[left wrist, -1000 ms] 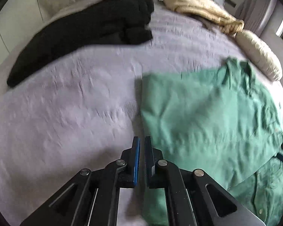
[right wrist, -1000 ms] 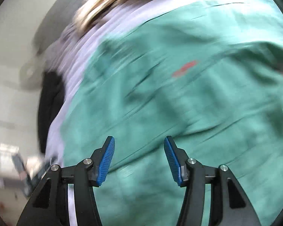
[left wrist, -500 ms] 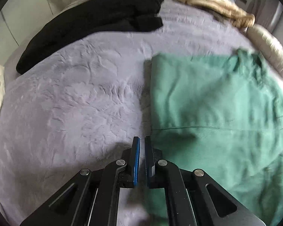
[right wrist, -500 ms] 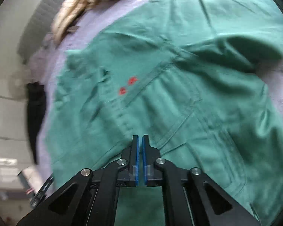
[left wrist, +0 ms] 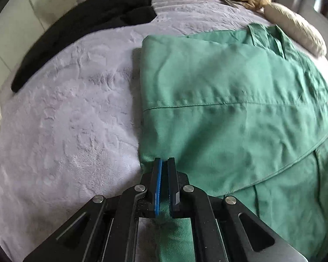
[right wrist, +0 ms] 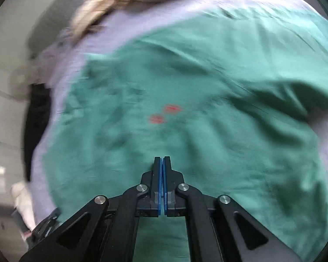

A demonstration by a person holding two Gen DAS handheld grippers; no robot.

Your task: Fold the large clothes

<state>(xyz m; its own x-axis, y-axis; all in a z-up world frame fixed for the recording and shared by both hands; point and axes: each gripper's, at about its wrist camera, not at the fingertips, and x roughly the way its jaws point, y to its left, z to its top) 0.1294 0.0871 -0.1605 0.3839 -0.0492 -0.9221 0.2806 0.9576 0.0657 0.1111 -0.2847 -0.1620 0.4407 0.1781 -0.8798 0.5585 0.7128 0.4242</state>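
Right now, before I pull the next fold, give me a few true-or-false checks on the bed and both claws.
1. The green shirt lies on a lilac blanket. True.
2. The left claw is wide open over bare blanket. False: its jaws are shut, with green cloth pinched between them at the shirt's edge.
3. A black garment lies apart from the shirt, further up the bed. True.
4. The right claw stands open. False: its jaws are shut, over the shirt; whether they pinch cloth I cannot tell.
5. The shirt carries two red marks. True.

green shirt (right wrist: 207,87) blurred, bottom edge cropped
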